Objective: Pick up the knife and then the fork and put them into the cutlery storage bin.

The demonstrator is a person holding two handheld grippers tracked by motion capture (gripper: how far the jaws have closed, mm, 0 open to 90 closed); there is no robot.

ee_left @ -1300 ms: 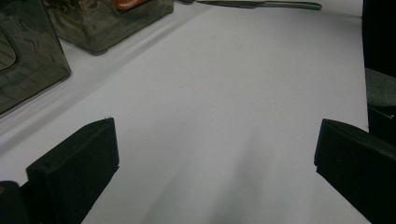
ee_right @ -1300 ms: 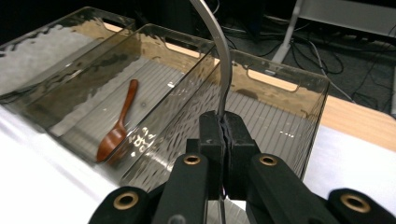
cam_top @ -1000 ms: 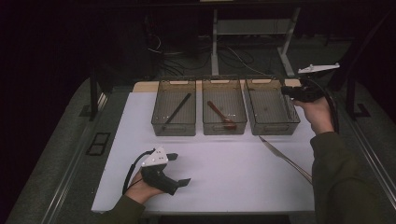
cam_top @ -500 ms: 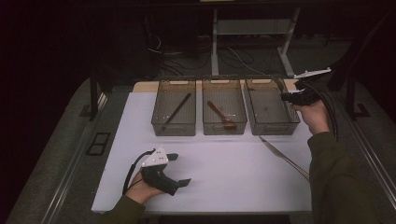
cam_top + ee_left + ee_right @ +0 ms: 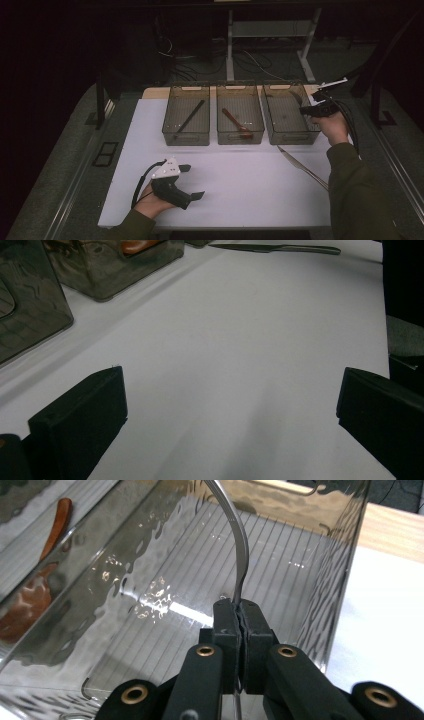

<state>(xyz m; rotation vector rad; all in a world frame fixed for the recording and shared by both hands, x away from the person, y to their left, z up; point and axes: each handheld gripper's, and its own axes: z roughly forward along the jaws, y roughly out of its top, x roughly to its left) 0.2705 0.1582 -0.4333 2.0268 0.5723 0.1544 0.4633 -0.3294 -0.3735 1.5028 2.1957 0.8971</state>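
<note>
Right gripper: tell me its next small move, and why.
Probably lower it a little further, then open the jaws. The right gripper is shut on a curved metal utensil handle above the empty clear plastic right-hand bin, so the piece should land inside.

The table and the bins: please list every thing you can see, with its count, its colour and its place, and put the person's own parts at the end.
Bins: three, smoky clear plastic, in a row at the far side of the white mat.
Dark utensil: one, black, lying slantwise in the left bin.
Wooden spoon: one, reddish brown, in the middle bin.
Metal utensil: one, silver, curved handle, held over the right bin.
Knife: one, silver, flat on the mat in front of the right bin.
Mat: one, white, covering the table.
Left gripper: one, black with a grey plate, jaws open, resting on the mat near the front.
Right gripper: one, black, jaws shut on the metal utensil.
</note>
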